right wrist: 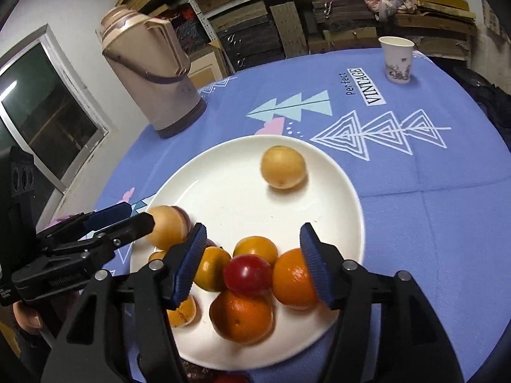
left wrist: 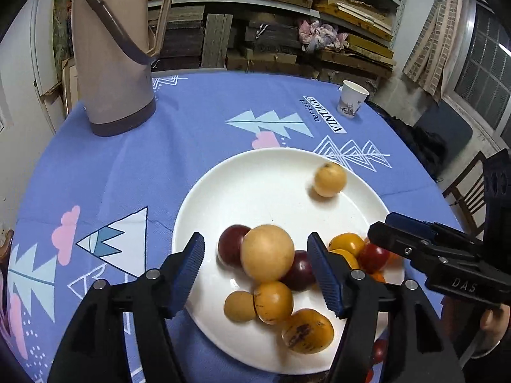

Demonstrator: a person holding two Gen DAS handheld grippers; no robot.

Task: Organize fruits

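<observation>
A white plate [left wrist: 198,210] [right wrist: 351,198] on the blue tablecloth holds several fruits. My left gripper [left wrist: 255,245] hangs open over its near side, with a big tan fruit [left wrist: 267,253] and two dark plums [left wrist: 231,244] between the fingers, untouched by the pads. Small yellow fruits [left wrist: 274,301] lie just below them. My right gripper [right wrist: 252,236] is open above a red fruit [right wrist: 247,274], yellow fruits [right wrist: 255,249] and two oranges [right wrist: 241,316]. One yellow fruit [left wrist: 330,180] [right wrist: 283,167] sits alone at the plate's far side. Each gripper shows at the other view's edge.
A tall beige thermos [left wrist: 111,54] [right wrist: 153,73] stands at the table's back left. A paper cup [left wrist: 351,99] [right wrist: 397,59] stands at the back right. Shelves of stacked wood fill the background, and a wooden chair [left wrist: 469,198] is beside the table's right edge.
</observation>
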